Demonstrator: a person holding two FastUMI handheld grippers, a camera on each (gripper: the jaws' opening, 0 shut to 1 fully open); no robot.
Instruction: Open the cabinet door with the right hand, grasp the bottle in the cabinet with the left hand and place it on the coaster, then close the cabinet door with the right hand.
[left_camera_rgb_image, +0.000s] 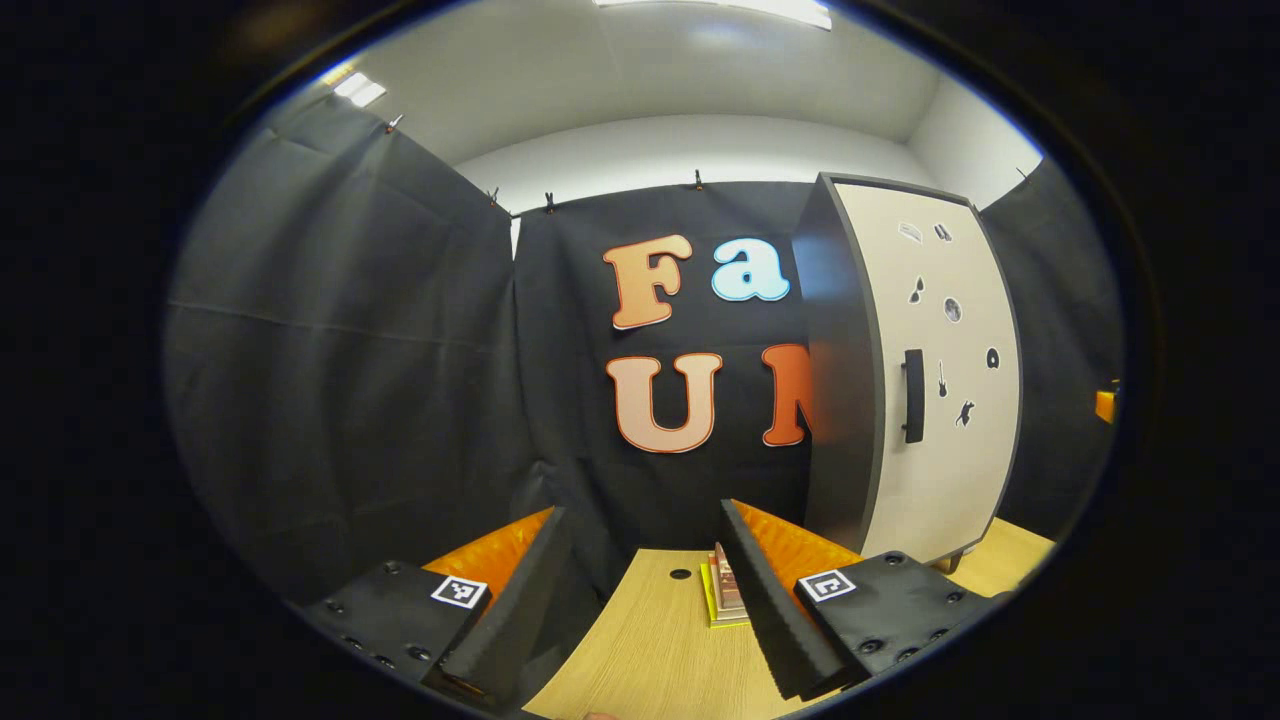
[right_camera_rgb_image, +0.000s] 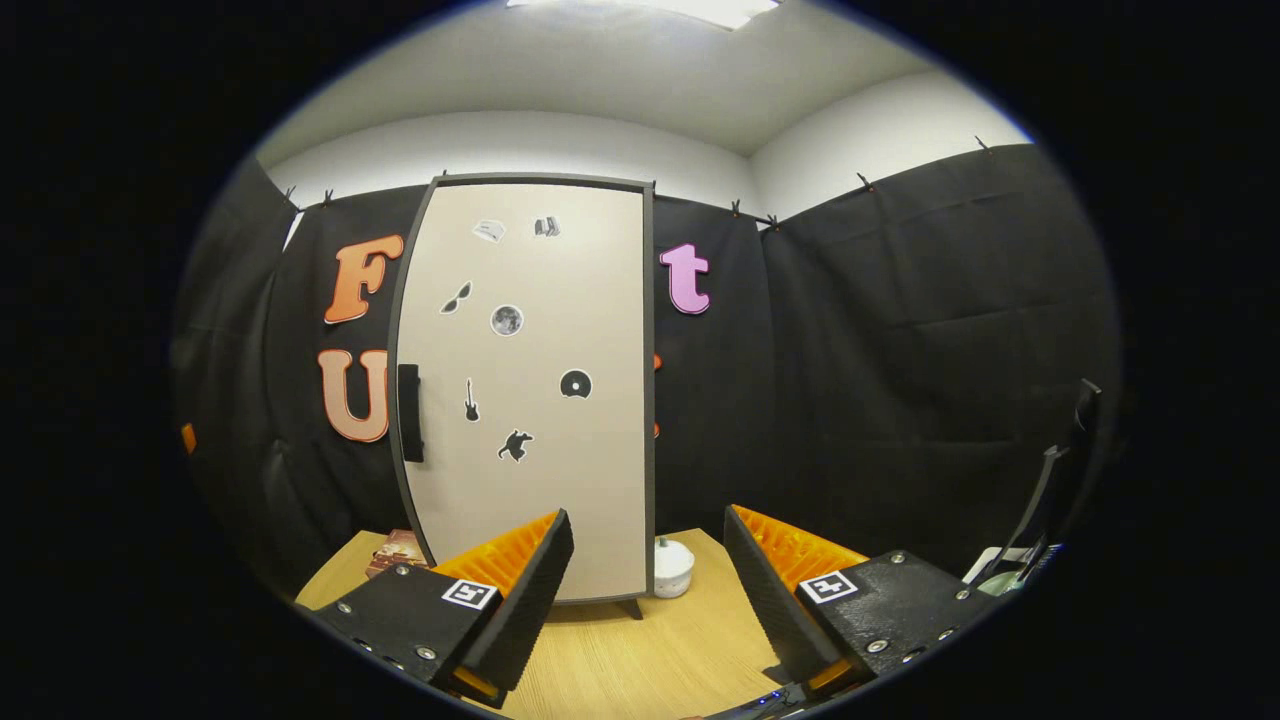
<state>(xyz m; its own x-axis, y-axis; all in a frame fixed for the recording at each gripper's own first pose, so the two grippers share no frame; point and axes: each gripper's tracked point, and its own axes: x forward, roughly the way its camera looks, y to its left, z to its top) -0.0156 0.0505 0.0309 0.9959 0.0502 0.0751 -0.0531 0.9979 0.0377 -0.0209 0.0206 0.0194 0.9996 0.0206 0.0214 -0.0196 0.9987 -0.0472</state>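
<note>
A tall cabinet stands on the wooden table, its pale door (right_camera_rgb_image: 540, 400) shut and hiding the inside. The door carries small dark stickers and a black vertical handle (right_camera_rgb_image: 410, 412) near its left edge. In the left gripper view the same door (left_camera_rgb_image: 945, 400) and handle (left_camera_rgb_image: 913, 396) lie to the right, with the dark cabinet side (left_camera_rgb_image: 840, 400) facing me. A flat reddish piece on a yellow base (left_camera_rgb_image: 725, 595), maybe the coaster, lies left of the cabinet; it also shows as a reddish piece (right_camera_rgb_image: 398, 550). My left gripper (left_camera_rgb_image: 642, 510) and right gripper (right_camera_rgb_image: 647, 513) are both open and hold nothing.
A small white jar (right_camera_rgb_image: 673, 567) sits at the cabinet's right foot. The table (left_camera_rgb_image: 650, 650) has a small round hole (left_camera_rgb_image: 680, 574). A black stand (right_camera_rgb_image: 1050, 500) rises at the far right. Black cloth walls close in the booth on all sides.
</note>
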